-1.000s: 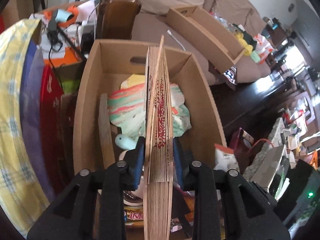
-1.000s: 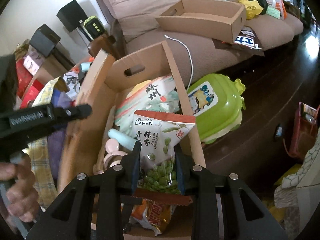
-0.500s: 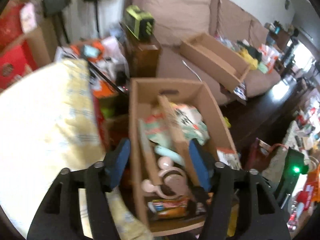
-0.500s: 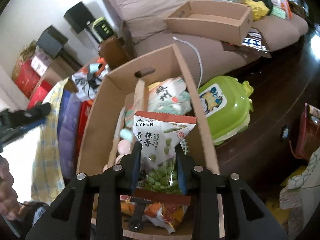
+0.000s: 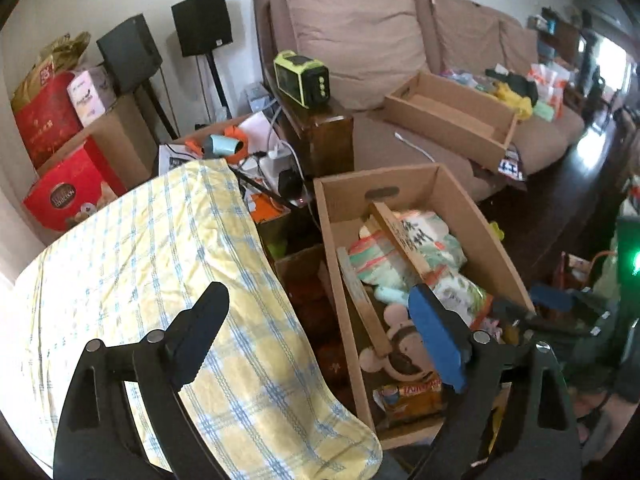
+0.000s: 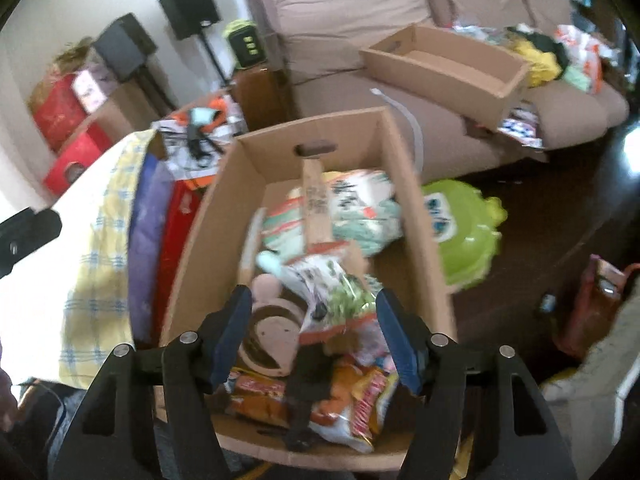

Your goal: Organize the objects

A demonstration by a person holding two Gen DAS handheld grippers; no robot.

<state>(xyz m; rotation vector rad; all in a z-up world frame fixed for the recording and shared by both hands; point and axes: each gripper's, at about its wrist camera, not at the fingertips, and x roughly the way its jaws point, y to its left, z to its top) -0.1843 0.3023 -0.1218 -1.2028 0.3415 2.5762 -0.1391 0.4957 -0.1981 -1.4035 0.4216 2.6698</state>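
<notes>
My right gripper (image 6: 314,336) has just been opening; my jaws are spread, and the pea snack bag (image 6: 336,292) lies loose between them in the cardboard box (image 6: 416,216). Light, crinkly, slippery: I'd pinch its sealed top edge. Beyond it, a folded fan (image 6: 316,204) leans. My left gripper (image 5: 320,328), also just opened, holds nothing.

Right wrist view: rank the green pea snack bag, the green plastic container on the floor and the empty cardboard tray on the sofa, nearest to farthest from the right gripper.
1. Green pea snack bag: in the box, just ahead of the right gripper, between its open jaws, unpinched.
2. Green plastic container: on the floor, right of the box.
3. Empty cardboard tray: on the sofa, farthest back.
</notes>
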